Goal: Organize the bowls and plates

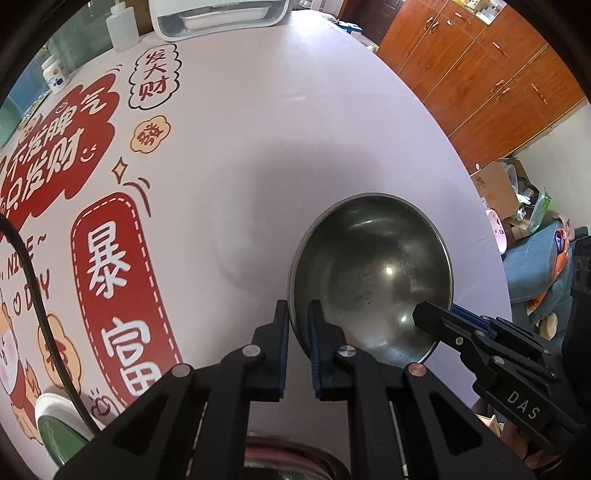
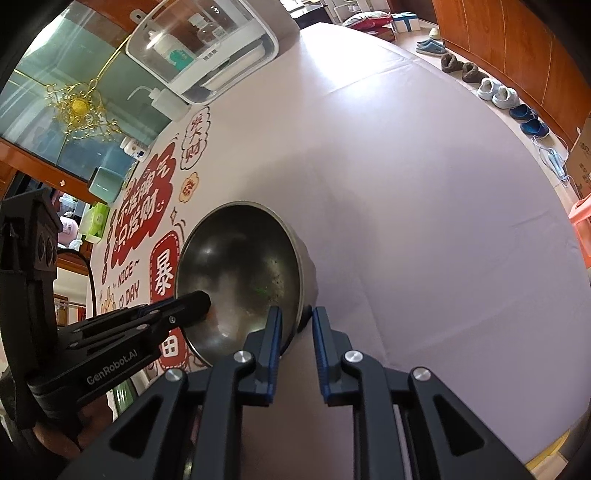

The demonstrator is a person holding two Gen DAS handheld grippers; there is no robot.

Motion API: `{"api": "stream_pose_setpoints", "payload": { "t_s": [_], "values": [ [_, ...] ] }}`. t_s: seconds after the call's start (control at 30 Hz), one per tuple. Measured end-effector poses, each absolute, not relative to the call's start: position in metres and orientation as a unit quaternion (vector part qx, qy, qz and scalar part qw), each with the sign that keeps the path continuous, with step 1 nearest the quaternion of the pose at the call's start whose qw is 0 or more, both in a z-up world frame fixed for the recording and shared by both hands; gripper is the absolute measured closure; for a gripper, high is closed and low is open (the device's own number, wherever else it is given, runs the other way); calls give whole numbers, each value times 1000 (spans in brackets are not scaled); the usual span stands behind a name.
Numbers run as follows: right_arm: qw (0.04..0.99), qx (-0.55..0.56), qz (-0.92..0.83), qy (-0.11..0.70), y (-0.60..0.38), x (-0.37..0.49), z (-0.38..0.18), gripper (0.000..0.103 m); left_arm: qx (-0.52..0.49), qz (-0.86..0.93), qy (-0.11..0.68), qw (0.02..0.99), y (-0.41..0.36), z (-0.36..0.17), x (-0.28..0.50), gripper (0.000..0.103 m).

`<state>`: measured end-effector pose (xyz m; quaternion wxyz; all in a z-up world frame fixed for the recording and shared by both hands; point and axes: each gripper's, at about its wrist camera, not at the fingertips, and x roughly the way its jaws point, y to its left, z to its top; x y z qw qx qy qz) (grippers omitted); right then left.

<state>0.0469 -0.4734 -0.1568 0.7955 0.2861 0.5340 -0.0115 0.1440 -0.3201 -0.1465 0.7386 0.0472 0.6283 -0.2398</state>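
Observation:
A steel bowl (image 1: 373, 273) is held above the round table, tilted, between both grippers. My left gripper (image 1: 298, 314) is shut on the bowl's near-left rim, one finger inside and one outside. My right gripper (image 2: 295, 321) is shut on the opposite rim of the same bowl (image 2: 240, 273); its finger also shows in the left wrist view (image 1: 439, 321), reaching into the bowl. The left gripper's finger shows in the right wrist view (image 2: 184, 306). A white bowl with a green inside (image 1: 55, 428) sits at the table's near-left edge.
The table (image 1: 280, 122) has a pale cloth with red printed labels on its left side. A white lidded box (image 1: 218, 18), a squeeze bottle (image 1: 122, 27) and a small jar (image 1: 55, 74) stand at the far edge. Wooden cabinets (image 1: 480, 74) and shoes (image 2: 495, 92) lie beyond.

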Motion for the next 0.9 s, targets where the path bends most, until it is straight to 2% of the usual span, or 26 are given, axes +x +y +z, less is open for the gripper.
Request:
{"api": "stream_pose_setpoints", "payload": {
  "t_s": [0.9],
  "values": [
    [823, 235, 45, 515, -387, -3, -103, 87, 21, -228, 589, 775, -215, -89, 63, 94]
  ]
}}
